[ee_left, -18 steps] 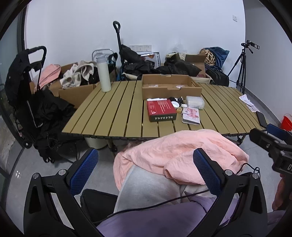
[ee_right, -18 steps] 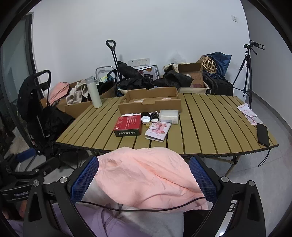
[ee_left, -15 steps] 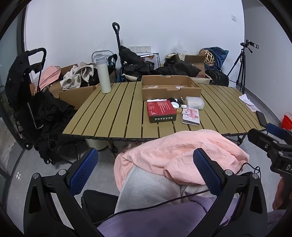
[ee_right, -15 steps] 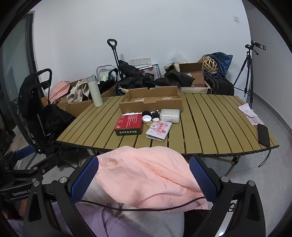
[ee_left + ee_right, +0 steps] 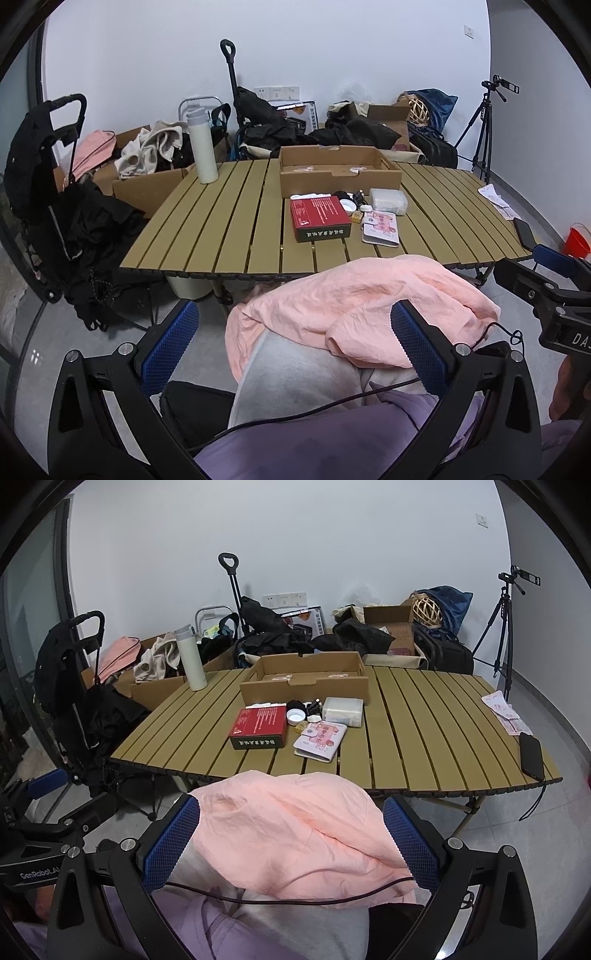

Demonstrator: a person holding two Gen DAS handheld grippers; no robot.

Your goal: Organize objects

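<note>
Hovering over lap, left gripper [image 5: 295,350] and right gripper [image 5: 291,843] both gaping wide, gripping nothing. Risking snagging thin black cable [image 5: 295,897], or knocking white flip-top bottle [image 5: 190,659] when reaching toward slatted olive table [image 5: 424,720].

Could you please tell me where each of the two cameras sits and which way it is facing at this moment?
Left wrist view: sits on the left gripper, open, low before the slatted table, facing it across the person's lap; the right gripper shows at the right edge.
Right wrist view: sits on the right gripper, open, facing the same table; the left gripper shows at the left edge.
Shared: the pink cloth on the lap, red box, cardboard tray, white bottle.
</note>
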